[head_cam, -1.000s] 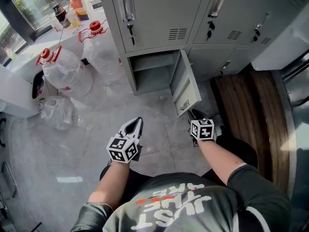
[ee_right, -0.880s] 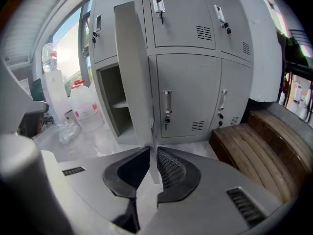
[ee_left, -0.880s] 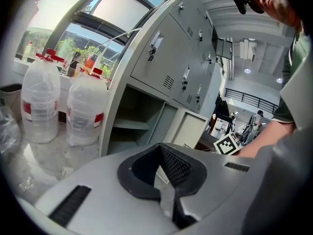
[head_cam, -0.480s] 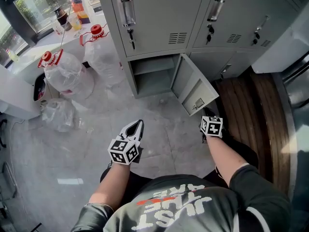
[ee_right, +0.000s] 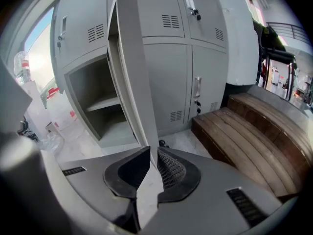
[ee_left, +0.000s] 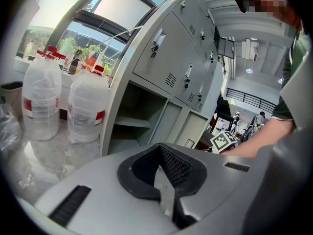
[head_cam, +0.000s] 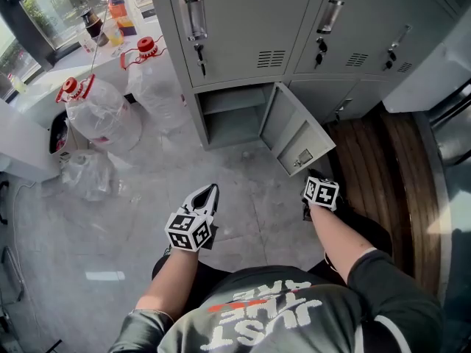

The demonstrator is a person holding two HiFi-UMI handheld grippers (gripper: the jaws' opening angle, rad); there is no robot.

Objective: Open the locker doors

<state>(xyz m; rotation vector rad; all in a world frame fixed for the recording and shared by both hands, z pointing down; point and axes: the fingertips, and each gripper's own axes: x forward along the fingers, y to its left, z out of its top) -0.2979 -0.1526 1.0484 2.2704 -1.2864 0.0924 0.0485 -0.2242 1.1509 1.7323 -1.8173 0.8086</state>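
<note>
Black mesh-textured pads of the right hand-held gripper (ee_right: 149,154) have just closed on the thin sheet-metal edge of the lower locker door (head_cam: 294,127), which stands open at one o'clock. Only that gripper's own view shows the grip. At eleven o'clock the left hand-held gripper (head_cam: 212,190) hovers with jaws together, empty. A slatted wooden platform (ee_right: 254,126) lies at three o'clock.

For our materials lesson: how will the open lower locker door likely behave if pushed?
The open locker door looks like thin folded sheet metal, so probably stiff and fairly light. Hinged along one side, it should swing rather than slide.
</note>
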